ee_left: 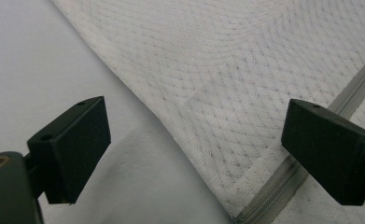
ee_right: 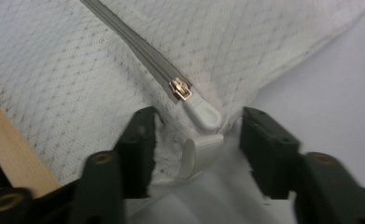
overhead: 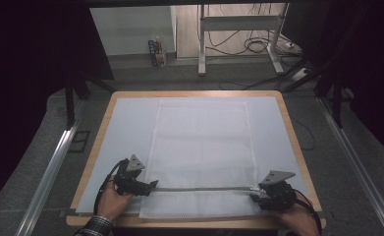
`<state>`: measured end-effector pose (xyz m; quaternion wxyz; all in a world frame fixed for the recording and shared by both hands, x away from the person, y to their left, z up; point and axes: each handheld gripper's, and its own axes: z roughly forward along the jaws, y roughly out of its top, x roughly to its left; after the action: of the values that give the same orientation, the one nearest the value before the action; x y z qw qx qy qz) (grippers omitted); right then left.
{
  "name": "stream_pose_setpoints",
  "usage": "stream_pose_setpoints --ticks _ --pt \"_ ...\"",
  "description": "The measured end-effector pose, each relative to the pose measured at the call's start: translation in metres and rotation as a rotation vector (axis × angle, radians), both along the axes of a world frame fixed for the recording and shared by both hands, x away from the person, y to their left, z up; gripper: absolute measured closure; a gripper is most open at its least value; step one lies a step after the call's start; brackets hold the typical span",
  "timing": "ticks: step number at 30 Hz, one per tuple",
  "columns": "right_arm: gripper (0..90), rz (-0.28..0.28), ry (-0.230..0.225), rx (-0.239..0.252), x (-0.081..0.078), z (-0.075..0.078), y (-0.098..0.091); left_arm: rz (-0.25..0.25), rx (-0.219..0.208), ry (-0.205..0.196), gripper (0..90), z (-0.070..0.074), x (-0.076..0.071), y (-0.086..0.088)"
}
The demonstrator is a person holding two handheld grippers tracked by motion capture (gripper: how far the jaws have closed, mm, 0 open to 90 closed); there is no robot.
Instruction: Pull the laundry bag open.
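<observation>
zipper pull (ee_right: 201, 114): just ahead of right gripper (ee_right: 196, 140) – jaws apart, gripping nothing
zipper (overhead: 204, 188): runs crosswise toward left gripper (overhead: 152, 184) – open, empty

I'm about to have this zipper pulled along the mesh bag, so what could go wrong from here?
1. The right hand-held gripper stands open around the zipper pull without pinching it; closing now could catch the loose white tab or the mesh instead.
2. The left hand-held gripper is open above the mesh bag, so nothing anchors it; a tug might drag or bunch the bag.
3. The zipper lies near the table edge, so the bag could slide off.
</observation>
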<state>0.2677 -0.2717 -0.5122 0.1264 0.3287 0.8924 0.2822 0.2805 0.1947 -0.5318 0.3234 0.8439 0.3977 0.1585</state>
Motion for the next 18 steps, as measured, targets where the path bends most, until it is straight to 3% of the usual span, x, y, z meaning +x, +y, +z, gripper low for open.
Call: stream_pose_setpoints --ticks 2,6,13,18 --pt "36.1 0.004 0.007 0.009 -0.0015 -0.0013 0.0006 -0.003 0.004 0.001 8.1 -0.0004 0.0002 -0.0002" --pt "39.4 -0.026 0.005 0.002 -0.0052 -0.0017 0.0019 -0.004 0.011 0.001 8.1 -0.0001 -0.0002 -0.0008" --pt "78.3 -0.072 0.015 0.020 -0.0087 0.0003 -0.0001 -0.006 0.015 -0.001 8.1 -0.0002 -0.0003 -0.0025" --pt "85.1 -0.029 0.006 0.012 -0.0095 0.0016 0.0015 -0.006 -0.002 -0.002 8.1 0.0020 -0.0003 -0.0037"
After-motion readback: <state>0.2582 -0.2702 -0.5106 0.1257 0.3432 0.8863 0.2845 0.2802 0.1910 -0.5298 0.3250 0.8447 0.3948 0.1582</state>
